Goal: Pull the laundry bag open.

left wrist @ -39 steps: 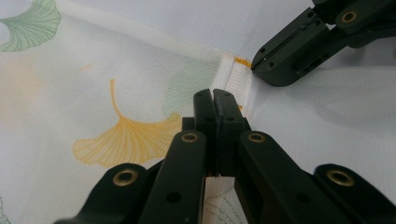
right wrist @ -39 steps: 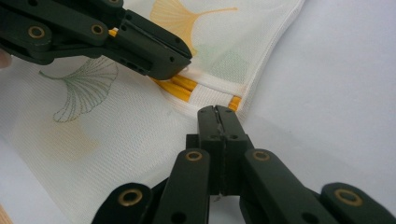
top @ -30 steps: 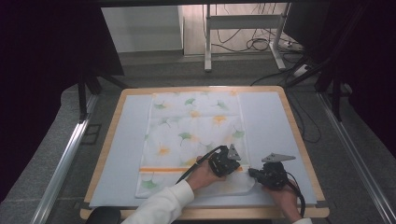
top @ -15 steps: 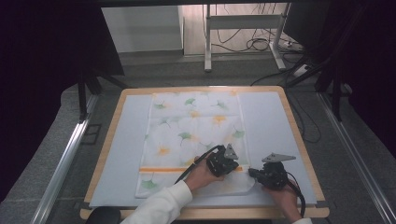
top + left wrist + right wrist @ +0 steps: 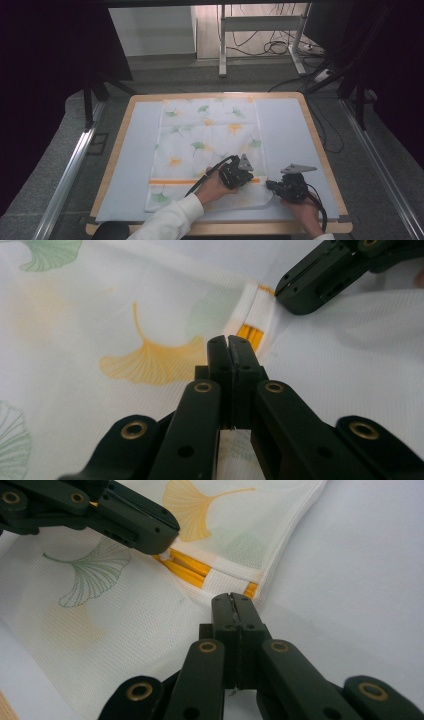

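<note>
High view: a white cloth (image 5: 205, 145) printed with green and yellow ginkgo leaves lies flat on the pale mat (image 5: 290, 135) of a wooden-rimmed table (image 5: 320, 150). Its long axis runs from the person's edge of the table toward the far edge, and it sits a little left of the table's middle. An orange stripe (image 5: 170, 181) crosses it from side to side near the end closest to the person, square to the long axis.

Both grippers work at the near right corner of the cloth. The left gripper (image 5: 237, 175) sits over the cloth at the right end of the stripe, with the sleeved forearm coming up from the bottom edge. The right gripper (image 5: 287, 189) rests just off the cloth's right edge, near the corner.

In the left gripper view the two black jaws stand pressed together, tips down on the fabric just short of the orange stripe (image 5: 248, 335), with cloth showing below the tips; whether they pinch any fabric I cannot tell. The right gripper (image 5: 305, 295) shows at upper right, its tip at the hem.

In the right gripper view the jaws are likewise closed, tips at the cloth's hem (image 5: 235, 580) beside the stripe's end; the left gripper (image 5: 155, 535) comes in from upper left with its tip on the stripe.
</note>
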{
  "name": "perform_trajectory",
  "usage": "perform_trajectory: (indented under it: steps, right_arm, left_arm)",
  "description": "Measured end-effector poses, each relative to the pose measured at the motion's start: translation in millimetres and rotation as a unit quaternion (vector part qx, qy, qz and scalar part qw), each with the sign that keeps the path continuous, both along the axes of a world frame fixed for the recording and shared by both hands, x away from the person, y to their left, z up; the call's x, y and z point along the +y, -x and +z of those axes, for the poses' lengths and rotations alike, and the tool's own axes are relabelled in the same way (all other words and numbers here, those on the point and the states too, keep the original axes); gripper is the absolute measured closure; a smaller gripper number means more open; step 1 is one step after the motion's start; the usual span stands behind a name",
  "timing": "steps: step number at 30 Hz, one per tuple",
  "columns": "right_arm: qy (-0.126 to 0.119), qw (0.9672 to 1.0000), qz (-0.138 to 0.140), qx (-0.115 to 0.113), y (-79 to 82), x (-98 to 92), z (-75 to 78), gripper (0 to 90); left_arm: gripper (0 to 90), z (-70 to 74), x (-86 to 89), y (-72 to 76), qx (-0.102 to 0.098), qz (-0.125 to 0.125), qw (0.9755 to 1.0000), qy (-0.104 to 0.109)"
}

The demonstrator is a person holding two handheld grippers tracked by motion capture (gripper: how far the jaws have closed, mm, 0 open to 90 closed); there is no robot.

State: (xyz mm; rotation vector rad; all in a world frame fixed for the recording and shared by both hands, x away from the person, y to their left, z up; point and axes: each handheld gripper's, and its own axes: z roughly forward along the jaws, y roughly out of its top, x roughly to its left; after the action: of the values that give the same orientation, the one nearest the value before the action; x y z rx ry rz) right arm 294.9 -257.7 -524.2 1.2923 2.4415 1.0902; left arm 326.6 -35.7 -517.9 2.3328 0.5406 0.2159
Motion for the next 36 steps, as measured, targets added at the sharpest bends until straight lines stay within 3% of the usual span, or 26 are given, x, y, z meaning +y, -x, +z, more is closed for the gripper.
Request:
perform_trajectory:
  steps: [2,4,14,19,33,36]
  right_arm:
    - [-0.001,1.0000,0.000,0.000,-0.1,0.1,-0.2,90.0]
    - [-0.001,1.0000,0.000,0.000,-0.2,0.2,-0.2,90.0]
    - [0.001,1.0000,0.002,-0.001,-0.2,0.1,0.1,90.0]
    - [0.003,1.0000,0.002,-0.002,0.0,0.5,0.3,89.9]
    - [0.006,1.0000,0.003,-0.003,0.3,0.9,0.6,89.9]
    - [0.005,1.0000,0.004,-0.003,0.0,0.7,0.5,89.9]
  left_arm:
    - [89.9,-1.3,4.1,-1.0,0.004,-0.001,1.0000,-0.004]
    - [90.0,-3.4,5.8,-1.6,0.008,-0.002,0.9999,0.012]
    - [90.0,-2.8,0.9,-5.9,0.018,0.000,0.9998,0.007]
    - [90.0,-1.7,-4.1,-6.3,0.014,-0.003,0.9999,0.005]
    - [89.0,-2.2,-7.5,-10.6,0.037,-0.007,0.9992,0.013]
    - [89.0,-2.8,-9.4,-9.4,0.032,-0.013,0.9994,0.007]
